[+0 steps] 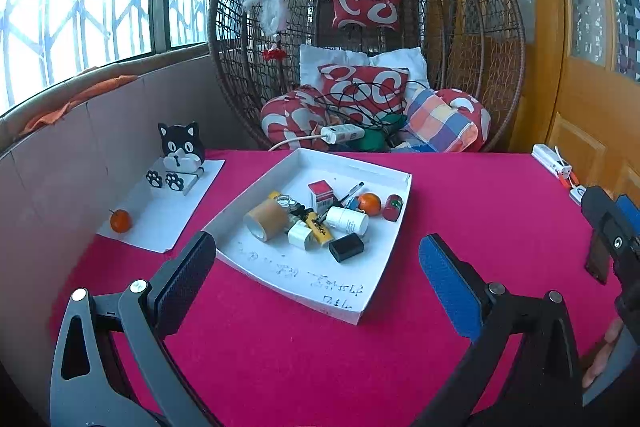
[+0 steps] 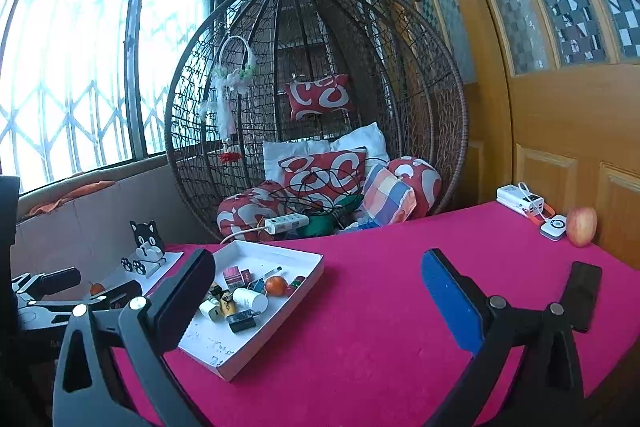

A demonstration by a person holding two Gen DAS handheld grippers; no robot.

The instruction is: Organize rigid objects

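White tray [image 1: 384,255] of small objects — ahead, between spread left fingers [image 1: 188,279].

Bright daylight pours through tall metal-framed windows with diamond lattice grilles [image 2: 68,99]. A dark woven wicker egg chair [image 2: 316,99] piled with red-and-white patterned cushions [image 1: 362,89] hangs beside an orange wooden door with checkered glass panes [image 2: 560,87].

Both wrist views low over table [image 1: 280,347], facing hanging chair [image 2: 320,107], sharing tray [image 1: 372,291].
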